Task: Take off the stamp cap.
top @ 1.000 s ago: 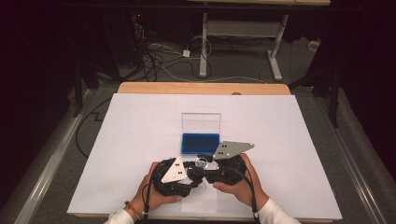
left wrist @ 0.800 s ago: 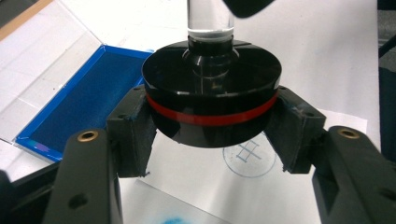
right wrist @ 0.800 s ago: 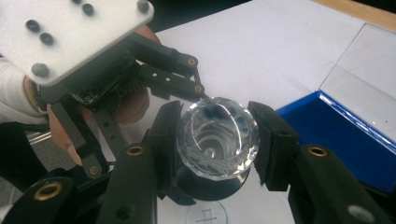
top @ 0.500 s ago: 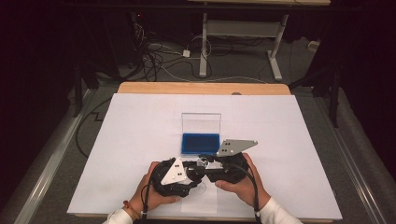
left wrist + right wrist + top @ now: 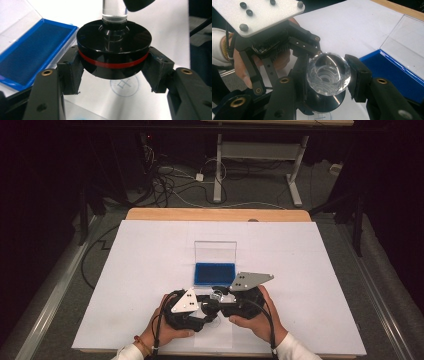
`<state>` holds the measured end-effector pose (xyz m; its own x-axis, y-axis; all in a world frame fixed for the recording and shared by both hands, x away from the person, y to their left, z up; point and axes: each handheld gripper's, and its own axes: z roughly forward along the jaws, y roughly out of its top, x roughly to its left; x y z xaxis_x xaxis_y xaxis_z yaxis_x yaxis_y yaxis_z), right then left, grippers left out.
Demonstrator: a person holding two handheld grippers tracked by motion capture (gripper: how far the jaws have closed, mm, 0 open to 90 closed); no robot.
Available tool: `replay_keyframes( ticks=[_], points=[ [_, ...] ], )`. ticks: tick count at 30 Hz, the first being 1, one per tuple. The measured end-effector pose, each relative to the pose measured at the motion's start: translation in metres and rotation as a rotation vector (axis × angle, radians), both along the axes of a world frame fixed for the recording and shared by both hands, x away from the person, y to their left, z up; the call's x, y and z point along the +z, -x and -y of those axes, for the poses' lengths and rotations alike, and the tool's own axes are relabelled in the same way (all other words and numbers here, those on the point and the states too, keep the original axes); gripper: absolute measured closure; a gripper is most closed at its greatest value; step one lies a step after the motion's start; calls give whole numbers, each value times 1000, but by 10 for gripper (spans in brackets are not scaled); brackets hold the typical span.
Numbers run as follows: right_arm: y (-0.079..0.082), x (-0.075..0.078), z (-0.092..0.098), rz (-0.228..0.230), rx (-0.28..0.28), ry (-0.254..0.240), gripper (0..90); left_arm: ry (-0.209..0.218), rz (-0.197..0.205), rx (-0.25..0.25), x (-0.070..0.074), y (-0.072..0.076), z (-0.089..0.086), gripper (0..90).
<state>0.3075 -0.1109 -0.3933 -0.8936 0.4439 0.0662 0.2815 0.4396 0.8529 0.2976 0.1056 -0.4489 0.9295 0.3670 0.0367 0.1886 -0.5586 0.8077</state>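
Note:
A stamp with a round black base (image 5: 113, 50), a red band and a clear faceted knob (image 5: 328, 73) is held just above the white sheet near the table's front edge. My left gripper (image 5: 113, 67) is shut on the black base, one pad on each side. My right gripper (image 5: 328, 75) is shut on the clear knob from the other side. In the high view the two grippers (image 5: 207, 307) (image 5: 220, 296) meet at the stamp (image 5: 216, 298), a hand on each. A faint blue round print (image 5: 124, 85) lies on the paper under the stamp.
An open blue ink pad (image 5: 215, 273) with its clear lid (image 5: 215, 252) standing up lies just beyond the grippers. A large white sheet (image 5: 300, 260) covers the wooden table. Cables and table legs are on the dark floor behind.

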Motion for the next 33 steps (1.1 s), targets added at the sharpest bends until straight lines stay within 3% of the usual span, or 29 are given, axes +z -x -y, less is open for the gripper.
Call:
replay_keyframes(
  ticks=[4, 5, 7, 9, 11, 13, 17, 26, 33],
  points=[
    [2, 0, -1, 18, -3, 0, 576, 25, -25, -9, -1, -1, 0, 371],
    [2, 0, 0, 22, -6, -5, 576, 9, -46, 36, -2, -4, -3, 372],
    [6, 8, 5, 58, -2, -34, 576, 39, -110, 89, -11, -13, -16, 372],
    [9, 21, 13, 90, -6, -58, 576, -3, -67, 70, -10, -8, -14, 371],
    [8, 27, 23, 97, -23, -88, 576, 0, -49, 69, -7, -6, -10, 371],
    [6, 27, 27, 92, -38, -79, 576, -7, -26, 60, -4, -6, -9, 371],
    [6, 29, 34, 118, -59, -58, 575, -21, -19, 71, -4, -7, -18, 370],
    [0, 35, 53, 116, -105, -30, 575, -27, 30, 128, 2, -9, -45, 369],
    [-3, 37, 60, 102, -113, -6, 575, -35, 39, 172, 6, -10, -67, 369]
  ],
)
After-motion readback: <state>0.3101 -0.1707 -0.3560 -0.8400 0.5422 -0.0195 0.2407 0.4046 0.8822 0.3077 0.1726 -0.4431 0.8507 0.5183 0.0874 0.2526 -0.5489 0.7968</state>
